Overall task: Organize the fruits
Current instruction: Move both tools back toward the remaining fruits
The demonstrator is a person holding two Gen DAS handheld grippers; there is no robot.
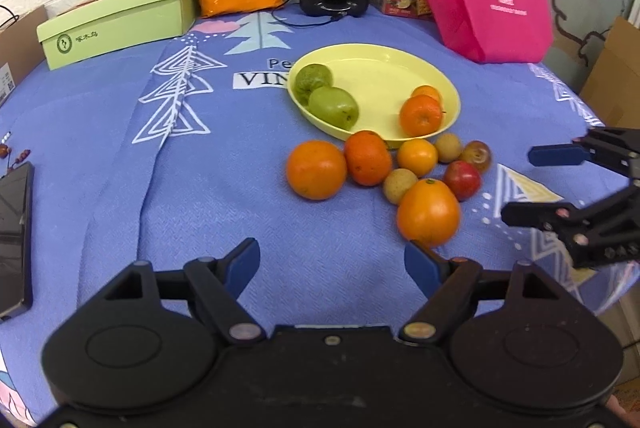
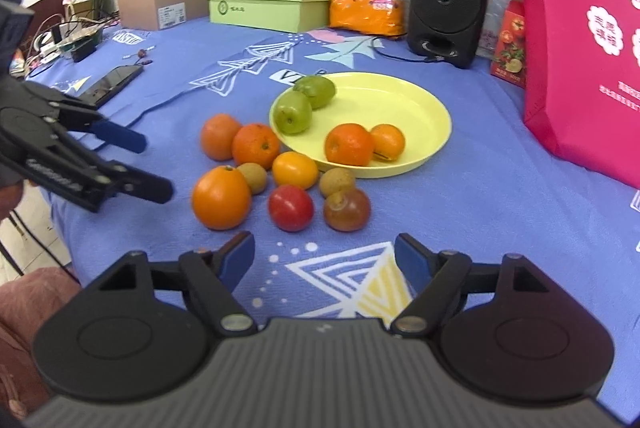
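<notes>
- The desk (image 1: 100, 131), under a blue patterned cloth, carries everything.
- The left claw (image 1: 332, 260) tilts down over bare cloth at the 6 o'clock edge of its own view, jaws apart and empty; the nearest orange (image 1: 428, 211) sits just past its right fingertip.
- The right claw (image 2: 324, 254) tilts down likewise, jaws apart with nothing between them, near the red fruit (image 2: 291, 207) and the brownish fruit (image 2: 347, 208).
- The yellow plate (image 2: 400, 99) lies at mid-desk, toward 12 o'clock from both claws.
- In the plate, two green fruits (image 2: 295, 111) touch each other at its 10 o'clock rim; two oranges (image 2: 349, 143) sit together at its 5 o'clock side.
- Loose fruit clusters on the cloth just outside the plate's near rim, at 7 o'clock in the right wrist view: two more large oranges (image 1: 316, 169), a smaller yellow-orange one (image 2: 295, 169), and two small tan fruits (image 2: 253, 176).
</notes>
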